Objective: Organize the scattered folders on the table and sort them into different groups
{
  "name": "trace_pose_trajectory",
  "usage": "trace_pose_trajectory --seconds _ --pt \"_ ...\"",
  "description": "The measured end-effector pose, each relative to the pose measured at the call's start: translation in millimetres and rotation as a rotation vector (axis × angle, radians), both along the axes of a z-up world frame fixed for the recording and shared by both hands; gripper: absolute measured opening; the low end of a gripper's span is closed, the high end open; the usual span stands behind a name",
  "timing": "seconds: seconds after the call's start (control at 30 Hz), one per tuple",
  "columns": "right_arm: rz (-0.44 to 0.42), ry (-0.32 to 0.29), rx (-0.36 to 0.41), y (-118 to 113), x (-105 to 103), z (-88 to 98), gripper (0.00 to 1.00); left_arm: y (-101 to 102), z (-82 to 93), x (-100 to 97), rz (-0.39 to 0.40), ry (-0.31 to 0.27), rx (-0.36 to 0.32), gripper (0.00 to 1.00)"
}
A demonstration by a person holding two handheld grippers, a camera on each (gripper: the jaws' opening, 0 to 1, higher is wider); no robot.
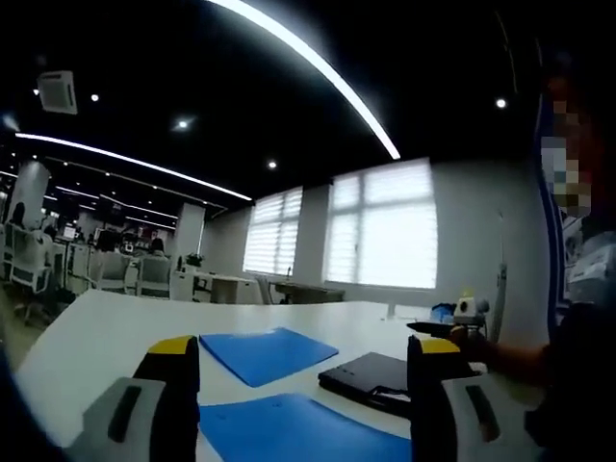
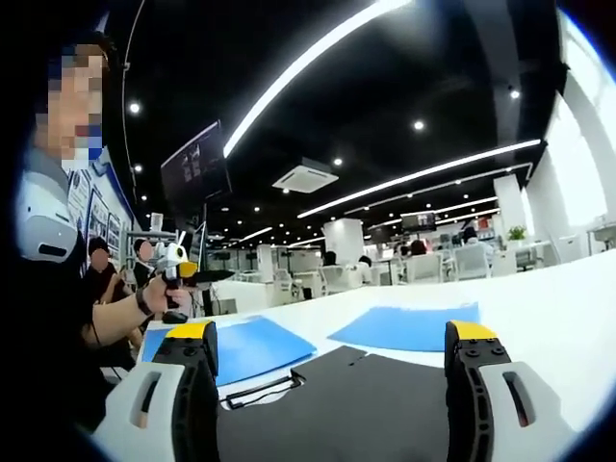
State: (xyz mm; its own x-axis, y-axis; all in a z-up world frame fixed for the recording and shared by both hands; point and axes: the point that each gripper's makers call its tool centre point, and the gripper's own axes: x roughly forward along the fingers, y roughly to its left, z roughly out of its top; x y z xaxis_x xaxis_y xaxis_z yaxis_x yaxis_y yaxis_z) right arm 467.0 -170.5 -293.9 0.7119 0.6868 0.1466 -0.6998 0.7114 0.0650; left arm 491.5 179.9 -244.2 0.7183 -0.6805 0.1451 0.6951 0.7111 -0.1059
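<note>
- Jaws of the left gripper stand wide apart and hold nothing, hovering above the white tabletop.
- Between them lies a near blue folder; a far blue folder sits beyond, with a black folder to its right.
- All look thin, flat and light, likely flexible and slick; a free edge seems the best hold.
- Jaws of the right gripper are likewise spread and empty, over the black folder's clip.

An open-plan office: rows of desks and chairs, ceiling light strips, blinded windows.
</note>
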Motion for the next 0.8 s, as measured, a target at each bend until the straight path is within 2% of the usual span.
trace_pose_trajectory --seconds 0.1,0.17,0.5,0.67,0.8 --pt "0.022 -0.018 0.005 2 5 7.5 0.97 -1 0.9 4.9 -0.003 0.0 0.004 0.9" --pt "0.016 -0.021 -0.008 2 12 10.2 0.97 -4 3.0 17.9 -0.006 0.006 0.003 0.9" --pt "-0.015 -0.046 -0.032 -4 45 31.4 0.97 -14 19.0 50.2 -0.012 0.017 0.023 0.9" --pt "-0.026 -0.061 -0.02 -8 62 43.2 0.97 -23 20.0 68.4 -0.026 0.028 0.071 0.9" --pt "-0.037 -0.057 -0.033 -9 77 43.9 0.96 -29 19.9 81.9 -0.036 0.033 0.09 0.9"
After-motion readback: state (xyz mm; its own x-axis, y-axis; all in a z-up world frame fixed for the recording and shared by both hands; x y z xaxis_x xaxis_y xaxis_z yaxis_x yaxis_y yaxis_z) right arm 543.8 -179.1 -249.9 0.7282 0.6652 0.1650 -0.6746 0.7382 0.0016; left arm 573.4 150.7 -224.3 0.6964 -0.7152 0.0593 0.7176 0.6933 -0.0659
